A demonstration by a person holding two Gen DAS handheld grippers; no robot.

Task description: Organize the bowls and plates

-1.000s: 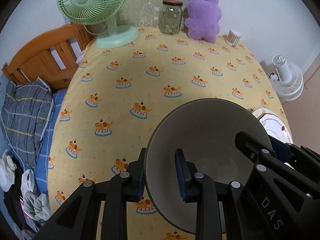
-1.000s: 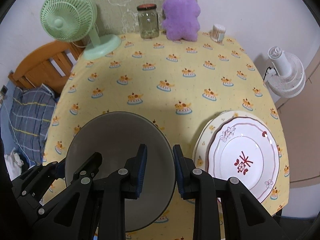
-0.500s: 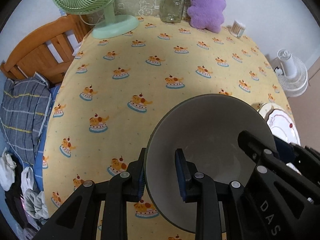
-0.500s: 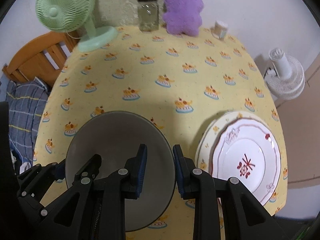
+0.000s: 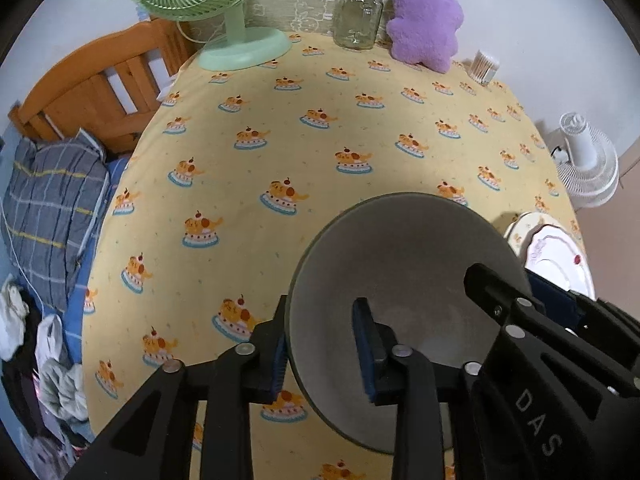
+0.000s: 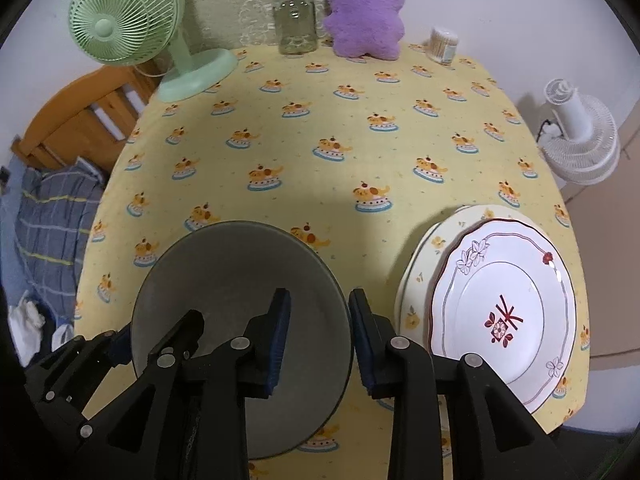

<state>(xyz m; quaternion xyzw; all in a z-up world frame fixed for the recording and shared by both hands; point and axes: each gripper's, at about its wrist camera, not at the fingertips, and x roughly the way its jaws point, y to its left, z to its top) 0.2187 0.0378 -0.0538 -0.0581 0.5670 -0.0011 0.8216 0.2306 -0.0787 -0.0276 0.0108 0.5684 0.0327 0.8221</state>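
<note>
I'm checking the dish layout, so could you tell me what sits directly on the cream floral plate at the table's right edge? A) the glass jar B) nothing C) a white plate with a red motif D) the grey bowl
C: the white plate with a red motif lies stacked on the cream floral plate, while the grey bowl sits apart to its left.

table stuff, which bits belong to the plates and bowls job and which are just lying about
Part of the job:
- grey bowl, both tongs at its rim, jaws opening
- white plate with red motif
- yellow flowered plate under it

Just lying about:
- green fan
- glass jar
- purple plush
- cotton swab tub
- white fan
</note>
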